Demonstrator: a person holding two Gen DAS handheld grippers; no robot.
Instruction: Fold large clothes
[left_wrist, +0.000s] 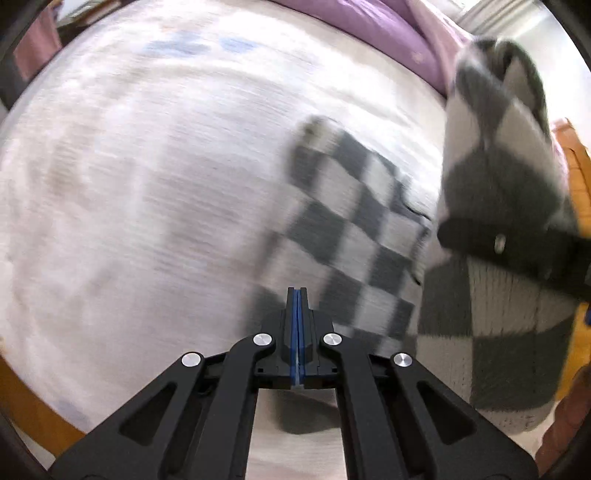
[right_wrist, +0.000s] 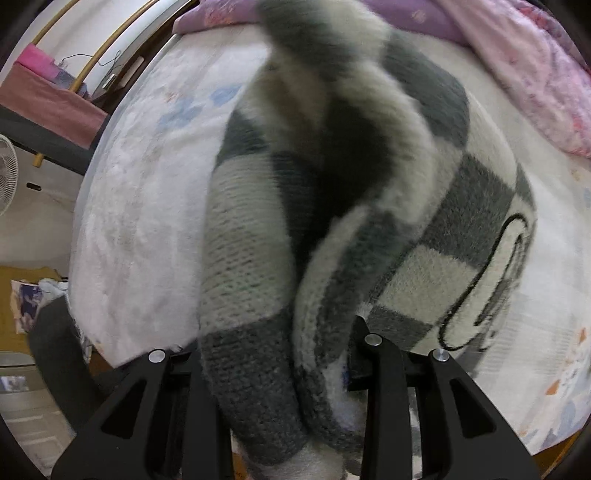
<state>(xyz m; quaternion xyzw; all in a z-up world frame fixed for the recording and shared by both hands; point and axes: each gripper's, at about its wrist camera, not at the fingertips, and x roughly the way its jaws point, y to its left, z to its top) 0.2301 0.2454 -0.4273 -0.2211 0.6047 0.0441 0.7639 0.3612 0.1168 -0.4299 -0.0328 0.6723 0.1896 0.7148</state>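
Meanwhile, the left tool (left_wrist: 297, 295) was seen pressed fully together with nothing between its blue pads, pointed down over the white bed cover (left_wrist: 147, 203). A thick bunch of the grey-and-white checkered sweater (right_wrist: 332, 221) was clamped in the right tool (right_wrist: 280, 369) and lifted, with its knit draped over the fingers. Part of the sweater was spread flat on the bed, near purple bedding (left_wrist: 369, 22) at the far edge
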